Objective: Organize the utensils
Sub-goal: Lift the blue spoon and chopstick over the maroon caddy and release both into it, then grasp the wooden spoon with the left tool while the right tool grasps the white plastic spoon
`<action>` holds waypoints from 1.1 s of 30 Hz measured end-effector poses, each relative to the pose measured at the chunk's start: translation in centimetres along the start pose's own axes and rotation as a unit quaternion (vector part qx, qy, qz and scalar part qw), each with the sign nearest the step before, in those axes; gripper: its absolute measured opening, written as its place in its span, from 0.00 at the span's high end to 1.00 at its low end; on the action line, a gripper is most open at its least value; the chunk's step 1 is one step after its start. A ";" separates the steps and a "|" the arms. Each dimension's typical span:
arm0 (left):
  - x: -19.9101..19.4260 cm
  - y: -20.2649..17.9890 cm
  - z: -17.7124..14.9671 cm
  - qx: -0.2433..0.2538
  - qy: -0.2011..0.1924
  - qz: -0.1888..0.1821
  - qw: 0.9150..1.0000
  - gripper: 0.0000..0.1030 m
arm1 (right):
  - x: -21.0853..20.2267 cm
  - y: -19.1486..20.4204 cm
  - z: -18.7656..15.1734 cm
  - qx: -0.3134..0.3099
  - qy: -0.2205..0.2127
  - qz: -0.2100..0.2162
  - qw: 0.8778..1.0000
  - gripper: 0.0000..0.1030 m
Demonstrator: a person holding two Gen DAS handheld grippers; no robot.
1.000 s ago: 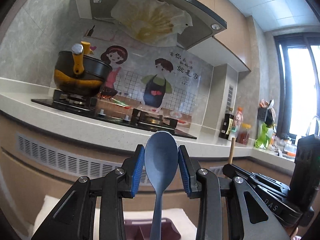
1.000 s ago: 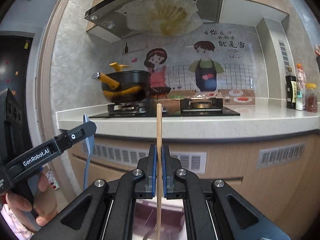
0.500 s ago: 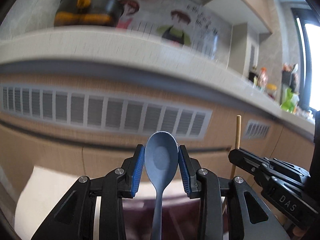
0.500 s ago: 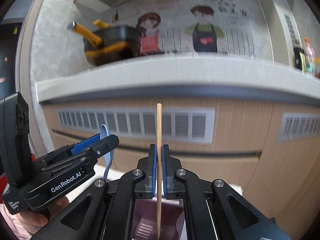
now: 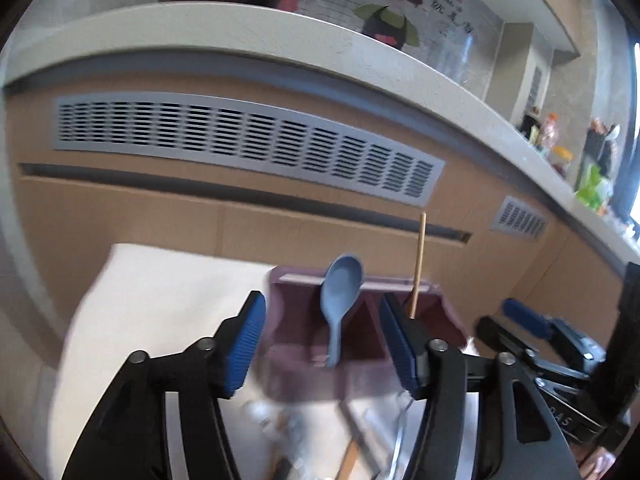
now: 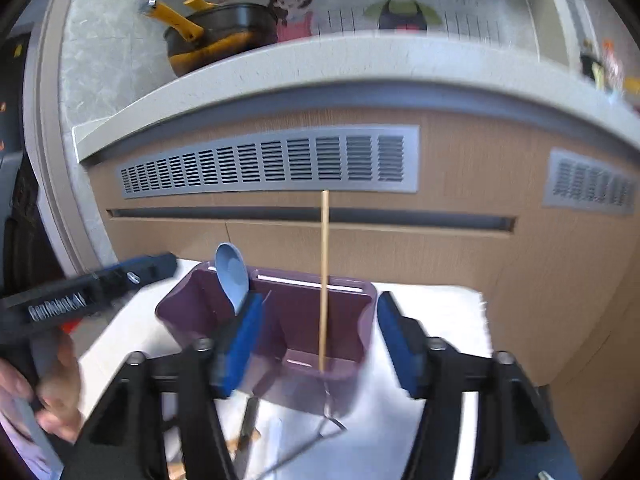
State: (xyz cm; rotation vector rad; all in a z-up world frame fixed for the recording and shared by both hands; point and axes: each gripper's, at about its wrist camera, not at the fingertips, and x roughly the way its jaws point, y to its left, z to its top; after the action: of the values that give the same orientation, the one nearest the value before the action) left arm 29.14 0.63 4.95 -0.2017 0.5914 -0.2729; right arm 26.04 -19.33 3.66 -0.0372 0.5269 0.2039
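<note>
A purple utensil holder [image 5: 360,344] [image 6: 296,316] with compartments stands on a white cloth. A blue-grey spoon [image 5: 340,292] [image 6: 234,280] stands bowl-up in its left compartment. A thin wooden chopstick [image 5: 417,264] [image 6: 324,280] stands upright in its right compartment. My left gripper [image 5: 322,340] is open and empty, just in front of the spoon. My right gripper [image 6: 318,338] is open and empty, just in front of the chopstick. Each gripper shows from the side in the other's view.
The white cloth [image 5: 168,292] [image 6: 432,312] covers a low table before wooden kitchen cabinets with grey vents [image 6: 272,164]. Several loose utensils [image 5: 348,452] [image 6: 248,424] lie blurred on the cloth below the grippers. A black and yellow pot [image 6: 216,36] sits on the counter above.
Both grippers have tilted down toward the holder and opened. The spoon and the chopstick have left the jaws and now stand in the holder.
</note>
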 end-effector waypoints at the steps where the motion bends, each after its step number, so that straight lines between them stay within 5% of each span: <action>1: -0.7 0.3 -0.6 0.008 0.009 0.015 1.000 0.40 | -0.4 0.4 -0.5 -0.009 0.011 -0.003 1.000 0.43; 9: -3.4 3.2 -7.3 0.021 0.094 0.042 0.994 0.39 | -0.6 1.9 -7.6 -0.012 0.125 0.013 0.992 0.43; 14: -4.2 4.6 -11.3 0.020 0.122 0.068 0.990 0.38 | 0.6 2.9 -11.5 0.047 0.186 0.036 0.981 0.43; 26: -4.7 5.4 -12.9 0.010 0.131 0.082 0.988 0.31 | 2.2 8.1 -12.5 0.010 0.189 -0.029 0.982 0.48; 33: -4.2 4.1 -13.1 0.023 0.157 0.039 0.987 0.30 | 0.0 6.9 -12.6 -0.034 0.188 -0.021 0.981 0.83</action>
State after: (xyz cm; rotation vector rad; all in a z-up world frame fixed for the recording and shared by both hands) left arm 19.14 4.38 -4.59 -0.0900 0.9021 -0.2437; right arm 18.39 -13.68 -7.09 -0.1557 0.8943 0.1736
